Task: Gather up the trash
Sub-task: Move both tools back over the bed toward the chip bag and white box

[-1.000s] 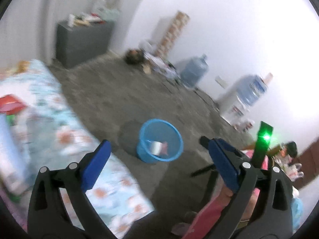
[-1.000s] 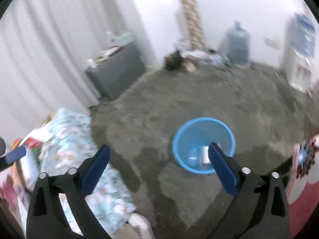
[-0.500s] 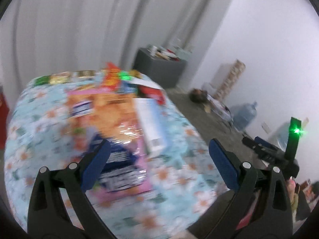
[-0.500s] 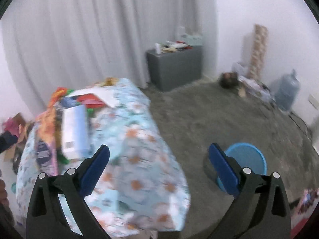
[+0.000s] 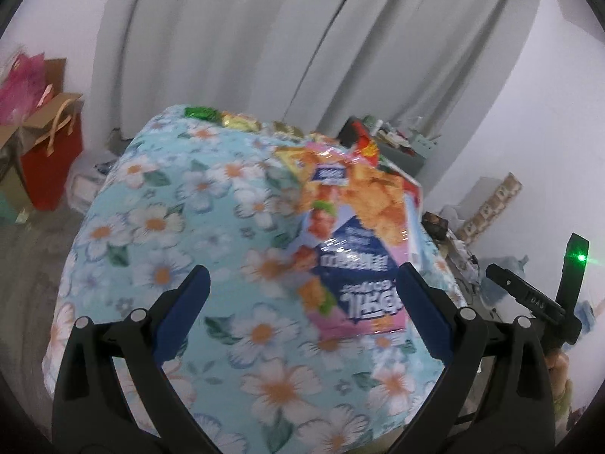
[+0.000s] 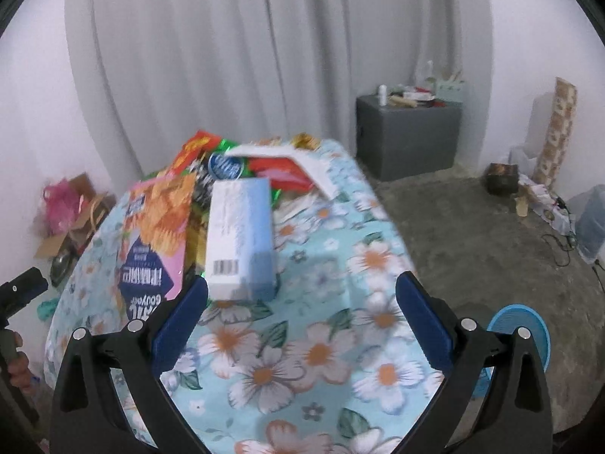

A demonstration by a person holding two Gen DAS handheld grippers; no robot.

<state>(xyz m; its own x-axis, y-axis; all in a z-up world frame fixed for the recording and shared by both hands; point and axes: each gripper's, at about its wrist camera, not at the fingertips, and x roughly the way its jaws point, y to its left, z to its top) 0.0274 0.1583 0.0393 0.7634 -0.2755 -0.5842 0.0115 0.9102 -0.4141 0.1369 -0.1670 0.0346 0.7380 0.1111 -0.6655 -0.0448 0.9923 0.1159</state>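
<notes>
- Both claws, left claw (image 5: pixel 300 304) and right claw (image 6: pixel 300 304), hang spread and empty over the flowered counter (image 6: pixel 321 352).
- Likely step: choosing trash; next, pinch the blue box (image 6: pixel 242 238).

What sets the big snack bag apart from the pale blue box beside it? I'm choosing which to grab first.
The snack bag is a flat, glossy, floppy pouch printed in orange, pink and navy; the blue box is a rigid carton, plain pale blue and white with a barcode. The bag lies thin against the floral cloth; the box stands proud of it. Both lie lengthwise, side by side, neither gripped.
</notes>
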